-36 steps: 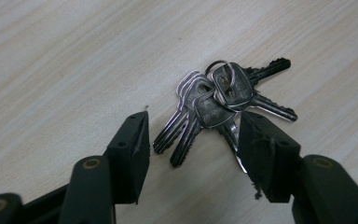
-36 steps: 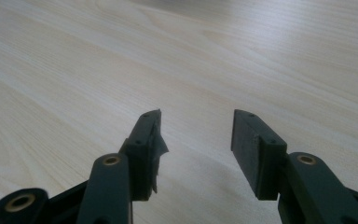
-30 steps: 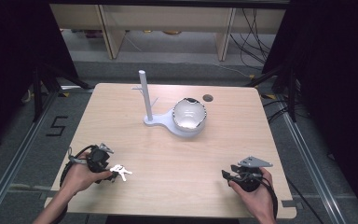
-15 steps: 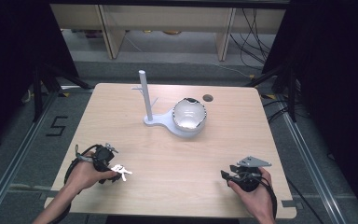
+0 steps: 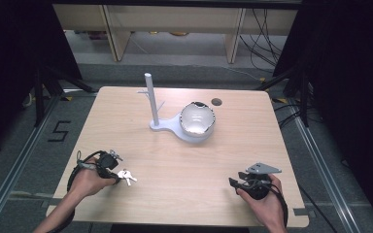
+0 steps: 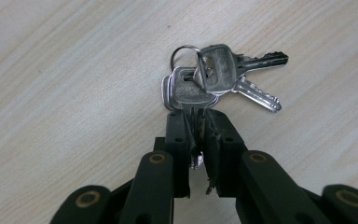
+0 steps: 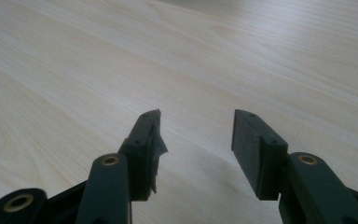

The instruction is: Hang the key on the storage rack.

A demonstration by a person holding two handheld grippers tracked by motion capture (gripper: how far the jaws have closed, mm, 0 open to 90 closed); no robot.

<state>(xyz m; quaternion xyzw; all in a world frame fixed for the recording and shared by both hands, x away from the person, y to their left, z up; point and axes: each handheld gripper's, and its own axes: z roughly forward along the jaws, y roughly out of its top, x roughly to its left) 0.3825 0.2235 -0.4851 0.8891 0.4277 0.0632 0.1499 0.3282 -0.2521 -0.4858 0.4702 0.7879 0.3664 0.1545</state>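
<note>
The bunch of keys (image 6: 214, 81) lay flat at the table's (image 5: 184, 160) near-left, one blade clamped lengthwise as the left gripper (image 6: 198, 135) was just closed; the right gripper (image 7: 198, 140), parted and empty, was held well apart.

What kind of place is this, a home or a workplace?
Probably a lab or test room, not a home: a bare wooden table in a metal frame, loose cables on the floor, and tape marks beside it.
</note>
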